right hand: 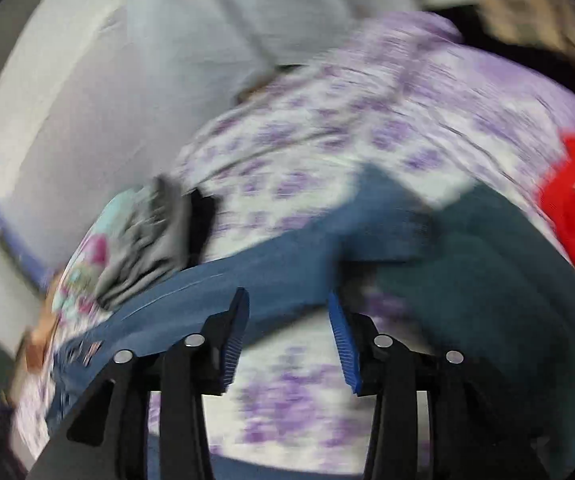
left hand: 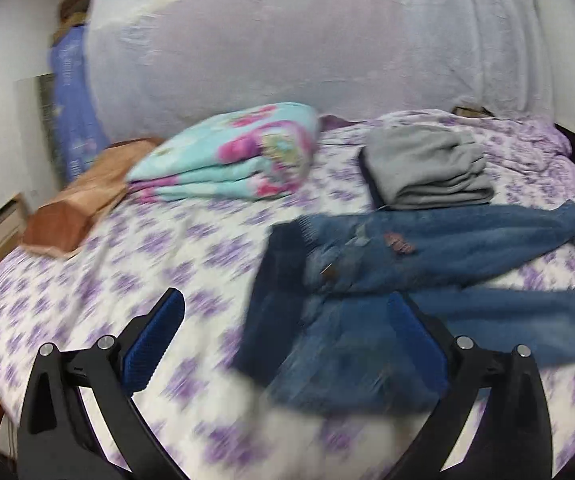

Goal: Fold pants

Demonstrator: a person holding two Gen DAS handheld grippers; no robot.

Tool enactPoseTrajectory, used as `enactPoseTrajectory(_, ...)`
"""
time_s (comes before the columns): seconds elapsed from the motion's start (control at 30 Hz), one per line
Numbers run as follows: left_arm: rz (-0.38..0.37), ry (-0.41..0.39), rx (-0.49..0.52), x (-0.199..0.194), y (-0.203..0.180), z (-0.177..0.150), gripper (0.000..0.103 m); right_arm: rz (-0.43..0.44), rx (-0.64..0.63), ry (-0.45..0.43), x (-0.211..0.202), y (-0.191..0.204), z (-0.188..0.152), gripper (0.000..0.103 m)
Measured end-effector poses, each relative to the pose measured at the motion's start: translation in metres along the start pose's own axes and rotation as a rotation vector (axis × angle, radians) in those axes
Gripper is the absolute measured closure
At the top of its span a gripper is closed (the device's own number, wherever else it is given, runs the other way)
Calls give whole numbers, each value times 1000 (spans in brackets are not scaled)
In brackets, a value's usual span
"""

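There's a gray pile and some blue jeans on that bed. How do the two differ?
The gray pants are folded into a compact stack, while the blue jeans lie spread out with their legs splayed apart. The gray pants look soft and plain; the jeans are denim with a ripped patch. The gray pants sit farther back on the bed, the jeans nearer, right by the left gripper. Both rest on the purple-flowered sheet.
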State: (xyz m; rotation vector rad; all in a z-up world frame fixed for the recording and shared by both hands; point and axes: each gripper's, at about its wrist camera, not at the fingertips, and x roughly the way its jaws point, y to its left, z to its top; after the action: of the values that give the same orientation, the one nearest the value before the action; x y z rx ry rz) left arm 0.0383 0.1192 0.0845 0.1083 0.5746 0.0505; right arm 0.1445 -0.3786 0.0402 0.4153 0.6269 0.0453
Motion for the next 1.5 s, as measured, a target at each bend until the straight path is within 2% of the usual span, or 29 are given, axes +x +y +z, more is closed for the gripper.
enactPoseTrajectory(0.07, -72, 50, 16, 40, -23, 28, 4, 7, -99, 19, 16, 30, -1, 41)
enactPoseTrajectory(0.1, -96, 81, 15, 57, -31, 34, 4, 3, -143, 33, 23, 43, 0, 39)
enactPoseTrajectory(0.17, -143, 214, 26, 114, -47, 49, 4, -12, -200, 86, 48, 56, 1, 39)
enactPoseTrajectory(0.23, -81, 359, -7, 173, -48, 49, 4, -40, -182, 181, 81, 50, 3, 39)
enactPoseTrajectory(0.27, -46, 472, -41, 214, -42, 41, 4, -47, -163, 202, 88, 43, 0, 39)
enactPoseTrajectory(0.3, -41, 505, -60, 235, -37, 33, 4, -41, -126, 216, 95, 33, -3, 39)
enactPoseTrajectory(0.37, 7, 425, -13, 240, -45, 33, 4, 21, -49, 213, 95, 14, -8, 39)
enactPoseTrajectory(0.4, 45, 416, 8, 239, -51, 35, 4, 33, -37, 206, 96, 13, -6, 39)
enactPoseTrajectory(0.53, 197, 292, 78, 244, -57, 50, 4, -5, -98, 195, 98, 25, -9, 35)
enactPoseTrajectory(0.6, 154, 348, -14, 263, -42, 49, 4, -19, -135, 194, 100, 36, -13, 28)
enactPoseTrajectory(0.67, 138, 322, -57, 254, -34, 46, 4, -11, -129, 189, 96, 35, -13, 28)
enactPoseTrajectory(0.73, 128, 303, -29, 234, -35, 42, 4, -31, -101, 149, 77, 30, -11, 28)
enactPoseTrajectory(0.83, 58, 250, 60, 167, -32, 21, 4, 32, -87, 63, 21, 30, -11, 28)
enactPoseTrajectory(0.9, 58, 217, 103, 129, -26, 6, 4, 57, -101, 12, -23, 28, -26, 26)
enactPoseTrajectory(0.97, 49, 220, 113, 89, -13, -17, 4, 25, -137, -11, -61, 23, -50, 24)
enactPoseTrajectory(1.03, 40, 248, 85, 65, 4, -42, 4, -29, -169, -3, -93, 15, -77, 24)
enactPoseTrajectory(1.13, 10, 276, 15, 30, 25, -80, 4, -61, -151, 32, -125, 0, -107, 24)
enactPoseTrajectory(1.23, -106, 336, -97, 26, 34, -112, 4, -61, -104, 68, -149, -13, -132, 24)
enactPoseTrajectory(1.27, -117, 359, -125, 32, 33, -119, 4, -59, -104, 87, -153, -15, -139, 24)
enactPoseTrajectory(1.3, -69, 343, -125, 37, 30, -119, 4, -58, -110, 103, -154, -16, -144, 24)
enactPoseTrajectory(1.37, -47, 334, -134, 46, 23, -111, 4, -62, -102, 129, -154, -18, -153, 24)
enactPoseTrajectory(1.5, -107, 321, -242, 70, 18, -87, 4, -10, -26, 161, -152, -27, -166, 24)
